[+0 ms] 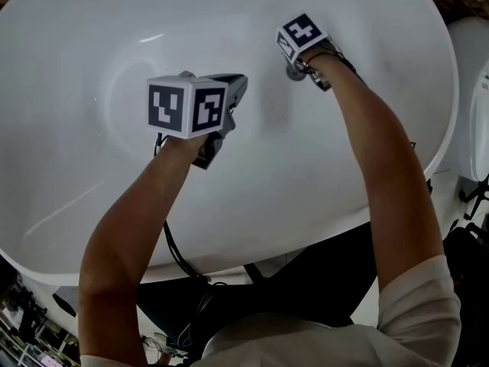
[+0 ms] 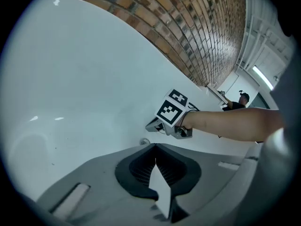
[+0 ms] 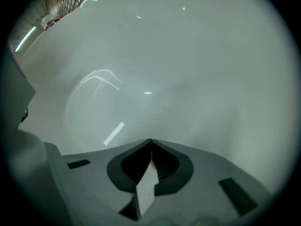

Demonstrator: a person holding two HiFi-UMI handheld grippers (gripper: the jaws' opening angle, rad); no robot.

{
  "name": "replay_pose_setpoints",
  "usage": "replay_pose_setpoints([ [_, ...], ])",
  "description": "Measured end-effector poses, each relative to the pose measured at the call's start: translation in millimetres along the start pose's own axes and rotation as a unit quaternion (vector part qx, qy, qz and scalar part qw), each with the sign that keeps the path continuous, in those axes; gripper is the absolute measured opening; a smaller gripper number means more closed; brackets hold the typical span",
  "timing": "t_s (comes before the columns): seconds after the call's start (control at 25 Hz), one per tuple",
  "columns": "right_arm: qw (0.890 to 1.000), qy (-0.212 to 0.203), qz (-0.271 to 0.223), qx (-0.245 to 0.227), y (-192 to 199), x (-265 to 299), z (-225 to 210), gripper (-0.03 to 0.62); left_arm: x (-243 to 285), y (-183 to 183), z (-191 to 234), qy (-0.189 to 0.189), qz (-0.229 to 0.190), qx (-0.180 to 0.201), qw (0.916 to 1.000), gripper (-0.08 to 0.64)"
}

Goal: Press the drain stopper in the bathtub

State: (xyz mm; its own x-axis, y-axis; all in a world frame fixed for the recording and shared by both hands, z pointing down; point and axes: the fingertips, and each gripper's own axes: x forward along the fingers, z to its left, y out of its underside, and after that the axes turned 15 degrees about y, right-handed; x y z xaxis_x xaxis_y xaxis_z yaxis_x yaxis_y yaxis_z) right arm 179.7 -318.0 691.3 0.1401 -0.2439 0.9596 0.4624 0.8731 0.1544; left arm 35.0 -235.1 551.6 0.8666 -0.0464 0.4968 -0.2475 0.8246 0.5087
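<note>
The white bathtub (image 1: 92, 205) fills the head view. In the left gripper view the drain stopper (image 2: 145, 141), a small round metal piece, sits on the tub floor just beyond my left gripper's tips. My left gripper (image 1: 238, 84) (image 2: 155, 146) hovers over the tub's middle, shut and empty. My right gripper (image 1: 295, 69) (image 2: 149, 125) reaches deep into the tub, its tip close above the stopper; whether they touch I cannot tell. In the right gripper view, my right gripper (image 3: 151, 141) is shut, holds nothing, and faces only bare tub wall (image 3: 188, 69).
A white fixture (image 1: 475, 90) stands past the tub's right rim. Black cables (image 1: 180, 257) hang by the near rim. A brick wall (image 2: 197, 27) rises behind the tub, and a person (image 2: 242, 99) stands far off.
</note>
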Motion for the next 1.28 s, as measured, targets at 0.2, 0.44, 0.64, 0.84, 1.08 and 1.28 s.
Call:
replay_pose_setpoints([
  [0.2, 1.0, 0.008, -0.018, -0.002, -9.7, -28.9, -3.8, 0.015, -13.2, -8.0, -16.2, -0.002, -0.017, 0.013, 0.9998, 0.009],
  [0.44, 0.999, 0.02, -0.036, -0.006, -13.0, -64.8, -5.3, 0.015, -34.7, -13.4, -37.4, -0.001, -0.041, 0.024, 0.9989, 0.009],
  [0.64, 0.998, 0.038, -0.059, 0.004, -20.2, -96.2, -15.3, 0.015, -51.6, -26.3, -53.0, 0.003, -0.077, 0.035, 0.9964, 0.029],
  [0.84, 0.995, 0.052, -0.082, 0.009, -27.7, -129.8, -20.4, 0.015, -70.1, -32.7, -68.4, -0.004, -0.101, 0.047, 0.9938, 0.029],
  [1.08, 0.993, 0.063, -0.099, 0.009, -27.2, -161.7, -25.7, 0.015, -87.1, -36.4, -89.5, -0.008, -0.123, 0.064, 0.9903, 0.031],
  [1.28, 0.991, 0.067, -0.116, 0.02, -25.8, -189.7, -29.1, 0.015, -100.6, -39.8, -108.6, -0.013, -0.141, 0.079, 0.9868, 0.031],
])
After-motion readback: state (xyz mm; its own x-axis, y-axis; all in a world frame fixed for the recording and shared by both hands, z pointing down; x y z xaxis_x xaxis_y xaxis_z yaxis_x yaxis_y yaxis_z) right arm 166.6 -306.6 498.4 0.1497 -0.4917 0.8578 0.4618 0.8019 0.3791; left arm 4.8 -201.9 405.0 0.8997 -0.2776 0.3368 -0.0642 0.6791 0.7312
